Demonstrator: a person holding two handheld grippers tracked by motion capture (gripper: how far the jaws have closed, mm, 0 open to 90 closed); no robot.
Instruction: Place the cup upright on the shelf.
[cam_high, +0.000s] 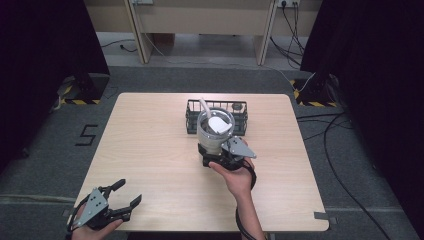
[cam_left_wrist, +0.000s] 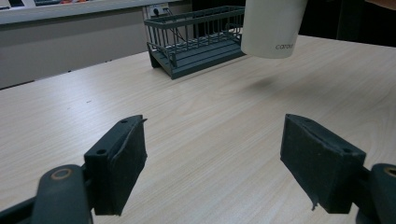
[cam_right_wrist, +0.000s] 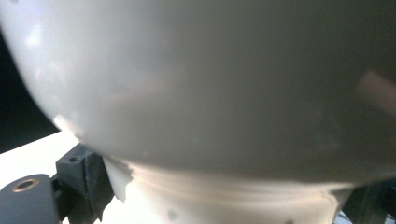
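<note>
Centrally, right gripper (cam_high: 212, 150) holds cup (cam_high: 215, 127) above table (cam_high: 150, 150), beside basket (cam_high: 192, 117).

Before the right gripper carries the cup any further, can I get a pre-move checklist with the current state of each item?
1. Grip: right gripper closed on the lower part of the cup, jaws on either side in the right gripper view: ok.
2. Cup lifted: in the left gripper view its base hangs above the table with a shadow below: ok.
3. Cup upright: ok in the high view.
4. Contents: white things stick out of the cup; whether loose, cannot tell.
5. Rack clearance: cup overlaps the rack in the high view; the gap between them, cannot tell.
6. Left gripper: open, holding nothing, at the near left corner, away from the cup: ok.
</note>
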